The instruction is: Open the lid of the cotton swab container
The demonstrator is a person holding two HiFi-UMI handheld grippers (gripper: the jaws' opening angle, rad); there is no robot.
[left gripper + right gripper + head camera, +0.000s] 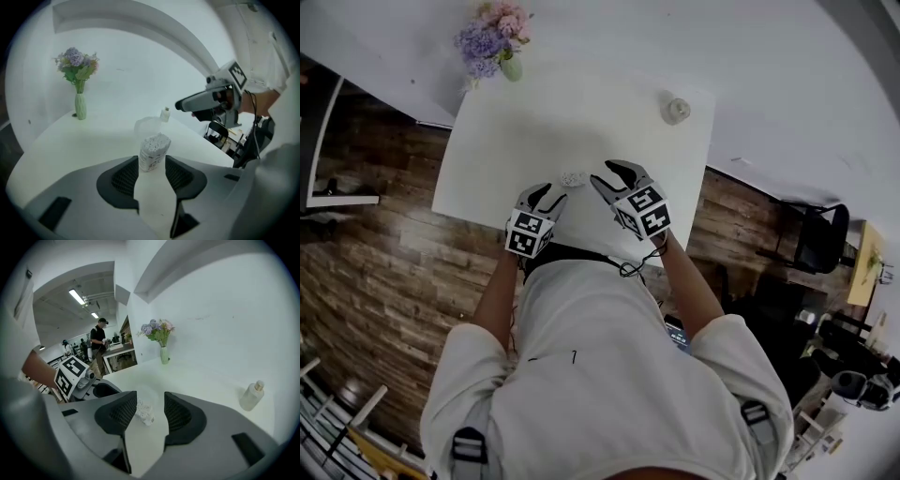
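The cotton swab container (573,177) stands near the front of the white table (516,141). Its top is open, with the white swab heads bare (154,142). Its clear lid (147,125) lies on the table just behind it and shows faintly in the right gripper view (142,395). My left gripper (555,191) has the container (153,157) between its fingertips. The pads sit close to its sides, with a thin gap at the right one. My right gripper (602,172) hovers open just right of the container (145,414), with nothing between its fingers.
A small clear bottle (676,110) stands at the table's far right. A green vase of flowers (497,42) is at the far left corner. A black chair (811,234) stands on the floor to the right. A person (98,341) stands in the background.
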